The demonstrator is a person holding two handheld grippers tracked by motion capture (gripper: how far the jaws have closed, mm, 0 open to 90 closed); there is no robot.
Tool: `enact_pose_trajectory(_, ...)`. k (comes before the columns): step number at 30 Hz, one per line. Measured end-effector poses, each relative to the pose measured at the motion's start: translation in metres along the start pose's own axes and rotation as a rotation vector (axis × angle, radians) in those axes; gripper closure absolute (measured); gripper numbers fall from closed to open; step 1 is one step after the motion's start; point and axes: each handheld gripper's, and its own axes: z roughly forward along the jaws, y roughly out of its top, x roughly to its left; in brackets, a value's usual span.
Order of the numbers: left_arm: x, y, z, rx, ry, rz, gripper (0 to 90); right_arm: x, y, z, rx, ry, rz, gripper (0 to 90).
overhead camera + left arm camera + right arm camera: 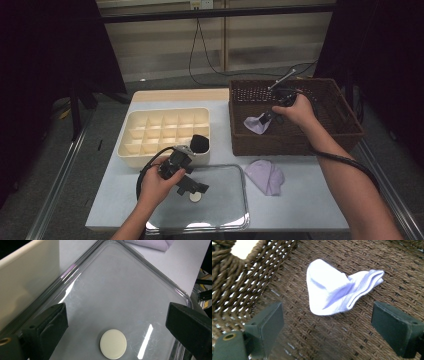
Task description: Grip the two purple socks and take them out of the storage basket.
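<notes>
A folded pale lilac sock (337, 293) lies on the floor of the brown wicker basket (345, 107). My right gripper (327, 326) hovers open just above it, the sock (257, 124) lying ahead of the jaws. A second lilac sock (266, 176) rests on the table in front of the basket. My left gripper (192, 185) is open over a clear plastic tray (235, 212), and a small white disc (113, 343) lies on the tray (172, 287) between its jaws.
A cream divided organiser box (165, 132) stands at the left behind the tray, with a black item (200, 143) in its near right cell. A cable (345, 162) trails from the right gripper along the forearm. The table's front edge is close below the tray.
</notes>
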Motion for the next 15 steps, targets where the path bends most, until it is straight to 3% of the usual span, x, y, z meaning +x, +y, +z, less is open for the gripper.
enact_pose_trajectory(1,0.000,0.000,0.000,-0.002,0.000,-0.004,4.1,0.000,0.000,0.000,0.000,0.000,0.000,11.0)
enact_pose_trajectory(2,-0.002,0.000,0.001,-0.025,-0.001,-0.033,4.1,0.000,0.001,0.003,0.000,-0.003,0.010,11.0)
enact_pose_trajectory(9,-0.002,-0.001,0.002,-0.027,0.000,-0.035,4.1,0.000,0.005,0.013,0.004,-0.011,0.005,11.0)
enact_pose_trajectory(15,0.002,0.000,-0.001,-0.001,0.005,0.003,4.1,-0.003,0.006,0.022,-0.002,-0.014,0.016,11.0)
